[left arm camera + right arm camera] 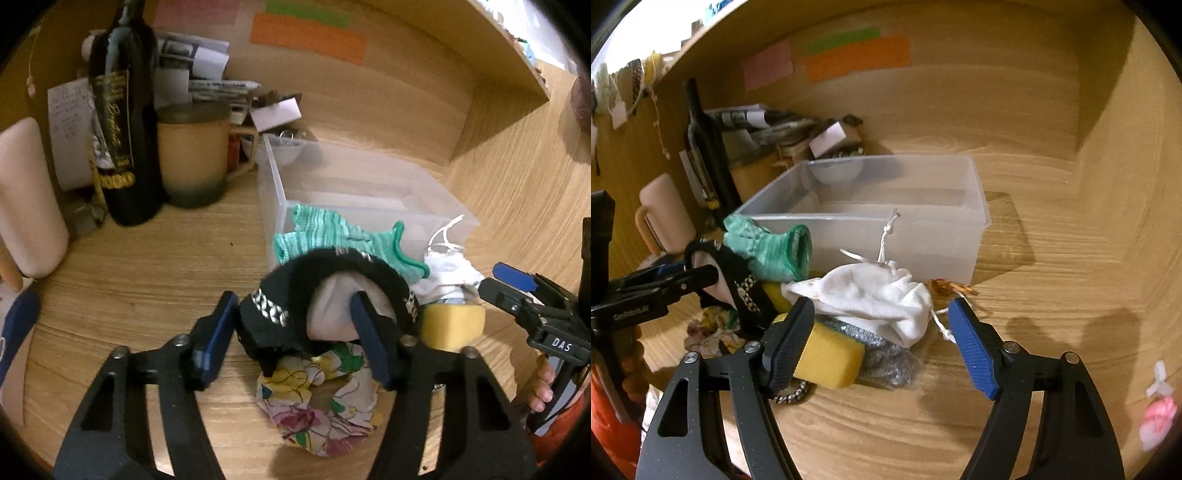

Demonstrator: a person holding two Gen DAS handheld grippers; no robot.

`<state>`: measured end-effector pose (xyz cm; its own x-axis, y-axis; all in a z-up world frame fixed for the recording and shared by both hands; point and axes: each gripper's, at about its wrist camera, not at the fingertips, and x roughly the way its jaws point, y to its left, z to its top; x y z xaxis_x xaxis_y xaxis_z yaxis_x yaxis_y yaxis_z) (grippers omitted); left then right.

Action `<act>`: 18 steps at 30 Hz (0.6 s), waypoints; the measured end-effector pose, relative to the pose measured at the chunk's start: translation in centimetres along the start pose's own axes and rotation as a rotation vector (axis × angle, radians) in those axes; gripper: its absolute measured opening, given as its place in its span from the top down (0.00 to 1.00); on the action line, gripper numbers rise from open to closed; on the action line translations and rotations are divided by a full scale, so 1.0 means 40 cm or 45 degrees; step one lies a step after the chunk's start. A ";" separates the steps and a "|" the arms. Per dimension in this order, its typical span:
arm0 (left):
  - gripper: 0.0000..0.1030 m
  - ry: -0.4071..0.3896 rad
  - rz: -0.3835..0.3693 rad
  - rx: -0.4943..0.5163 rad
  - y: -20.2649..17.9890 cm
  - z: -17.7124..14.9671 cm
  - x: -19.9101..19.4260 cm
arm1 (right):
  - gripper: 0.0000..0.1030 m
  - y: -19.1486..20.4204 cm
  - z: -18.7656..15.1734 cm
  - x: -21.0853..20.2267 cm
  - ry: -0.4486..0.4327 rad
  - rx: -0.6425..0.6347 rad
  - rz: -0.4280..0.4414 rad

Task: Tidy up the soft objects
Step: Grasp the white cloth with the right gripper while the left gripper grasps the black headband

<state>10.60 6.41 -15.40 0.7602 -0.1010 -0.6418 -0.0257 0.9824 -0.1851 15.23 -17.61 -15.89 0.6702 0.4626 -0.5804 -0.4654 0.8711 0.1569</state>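
Note:
A pile of soft things lies in front of a clear plastic bin point(273, 206) point(975, 221). My left gripper point(295, 328) is open, its jaws either side of a black sock with a white pattern point(295, 288) point(746, 288). A floral cloth point(317, 402) lies under it. A green knitted glove point(332, 232) point(768, 247) leans on the bin's front wall. My right gripper point(882, 332) is open and empty, around a white drawstring pouch point(875, 295) point(447, 269), a yellow sponge point(831, 358) point(454, 325) and a grey scourer point(886, 358).
A dark bottle point(125, 122) point(701, 147), a tan jar point(192, 151), a pink mug point(26, 199) point(665, 210) and stacked papers point(207, 74) stand at the back left. A wooden wall with coloured notes point(857, 55) is behind. A pink object point(1156, 417) lies at the right.

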 end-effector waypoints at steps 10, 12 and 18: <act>0.73 -0.019 -0.060 -0.018 0.010 0.012 -0.020 | 0.67 -0.011 0.009 0.060 0.105 -0.044 -0.010; 0.74 -0.025 -0.070 -0.012 0.007 0.016 -0.029 | 0.80 -0.017 0.009 0.056 0.100 -0.035 -0.013; 0.76 -0.094 -0.066 0.021 -0.016 0.037 -0.074 | 0.91 -0.036 0.017 0.023 0.038 0.018 -0.023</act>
<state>9.32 6.32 -12.30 0.8062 -0.1401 -0.5748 0.0250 0.9787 -0.2035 16.90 -18.31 -16.12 0.6607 0.4417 -0.6069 -0.4451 0.8816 0.1571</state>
